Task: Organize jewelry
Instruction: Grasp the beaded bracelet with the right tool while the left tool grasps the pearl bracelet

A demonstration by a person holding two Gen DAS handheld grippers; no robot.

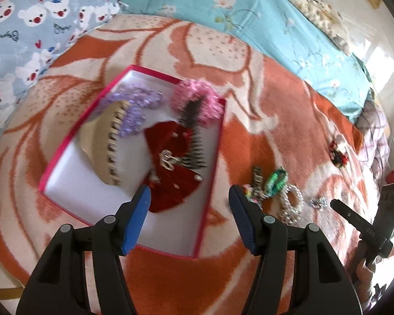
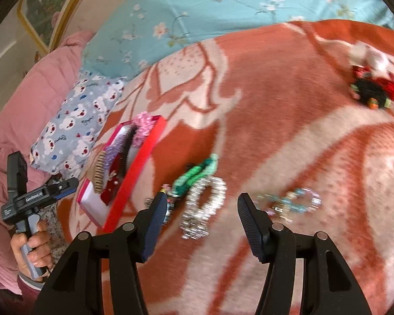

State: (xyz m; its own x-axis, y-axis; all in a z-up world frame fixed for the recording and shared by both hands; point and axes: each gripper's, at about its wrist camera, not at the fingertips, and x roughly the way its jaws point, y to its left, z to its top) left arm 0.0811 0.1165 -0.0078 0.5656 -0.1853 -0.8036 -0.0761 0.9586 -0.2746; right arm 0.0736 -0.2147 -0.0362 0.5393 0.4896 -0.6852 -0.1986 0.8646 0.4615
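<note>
Roughly half sorted: five pieces sit in the box, a cluster is left loose on the blanket.

Your shallow red-rimmed cardboard box with the white floor [image 1: 65,181] lies just ahead-left of your left gripper [image 1: 189,204], whose jaws stand apart and empty. It holds a tan claw clip [image 1: 105,144], a purple scrunchie [image 1: 136,105], a pink scrunchie [image 1: 197,102], a dark toothed comb [image 1: 194,136] and a red fabric piece [image 1: 176,173]. Your right gripper [image 2: 202,210] is spread too, nothing in it. Just ahead of it: a silver beaded bracelet [image 2: 205,204], a green knitted band [image 2: 194,176] and a pale blue beaded bracelet [image 2: 294,202]; a red-and-black hair tie bundle [image 2: 375,89] lies well apart, far ahead-right. The soft orange-and-cream blanket [image 2: 275,105] gives open room all round; mind the box's raised near wall when you cross it.
</note>
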